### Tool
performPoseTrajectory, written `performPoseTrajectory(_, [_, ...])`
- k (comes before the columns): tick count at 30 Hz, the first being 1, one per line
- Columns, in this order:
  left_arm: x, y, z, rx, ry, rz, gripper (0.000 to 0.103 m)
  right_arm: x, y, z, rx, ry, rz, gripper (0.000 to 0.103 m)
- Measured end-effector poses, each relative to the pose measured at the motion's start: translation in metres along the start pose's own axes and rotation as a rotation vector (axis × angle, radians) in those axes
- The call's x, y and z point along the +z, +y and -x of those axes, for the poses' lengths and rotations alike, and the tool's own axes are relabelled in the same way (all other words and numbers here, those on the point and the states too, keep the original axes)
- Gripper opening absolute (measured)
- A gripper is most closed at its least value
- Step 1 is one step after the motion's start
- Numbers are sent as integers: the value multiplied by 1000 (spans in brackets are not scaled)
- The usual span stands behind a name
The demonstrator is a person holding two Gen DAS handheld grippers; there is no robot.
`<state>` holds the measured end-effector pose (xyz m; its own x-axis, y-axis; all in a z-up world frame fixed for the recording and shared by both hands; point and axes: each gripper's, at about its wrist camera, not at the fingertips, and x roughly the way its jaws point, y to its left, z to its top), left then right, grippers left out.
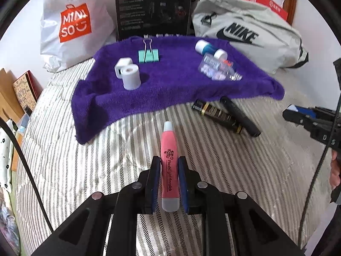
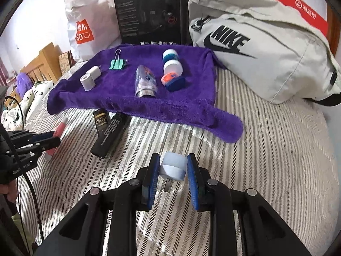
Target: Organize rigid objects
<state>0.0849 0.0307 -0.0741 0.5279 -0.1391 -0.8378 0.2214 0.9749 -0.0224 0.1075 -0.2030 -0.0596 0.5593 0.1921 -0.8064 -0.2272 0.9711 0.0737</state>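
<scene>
In the left wrist view my left gripper (image 1: 169,162) is shut on a pink flashlight earpick (image 1: 168,149) that points toward the purple towel (image 1: 170,93). On the towel lie a white tape roll (image 1: 131,76), a white charger (image 1: 122,66), a green binder clip (image 1: 148,55), small jars (image 1: 205,46) and a clear bottle (image 1: 217,68). In the right wrist view my right gripper (image 2: 173,160) is shut on a white plug adapter (image 2: 172,167), held just above the striped bedcover; one metal prong shows beneath it. Two black tubes (image 2: 106,125) lie at the towel's near edge.
A grey Nike bag (image 2: 266,53) sits at the back right. A black box (image 1: 153,8) and a white Miniso bag (image 1: 72,25) stand behind the towel. A cable (image 1: 25,162) hangs at the left. The striped bedcover (image 2: 266,160) stretches right of my right gripper.
</scene>
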Motion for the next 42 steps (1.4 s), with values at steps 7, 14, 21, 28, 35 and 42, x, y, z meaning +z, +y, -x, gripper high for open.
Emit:
performPoseTrajectory(7, [-6,-3,-5,29,10,-31,18,-7,0,-9,21,23,-11,26])
performPoseTrajectory(14, [-8,-2,-4,22,12,-17,17,-8,2,-16,31,37,-14,26])
performPoseTrajectory(21, [2,2,0,11,-7,-5,16,1,2,-8,41,12,8,26])
performPoseTrajectory(28, [21,9,9,-15,-48,9,16,14,-5,-6,90,-3,-10,26])
performPoseTrajectory(35, [38,15,13,-36,-73,21,16,31,-6,-5,110,-14,-7,26])
performPoseTrajectory(42, [62,16,15,-35,-99,14,16,59,-6,-7,112,-29,7,26])
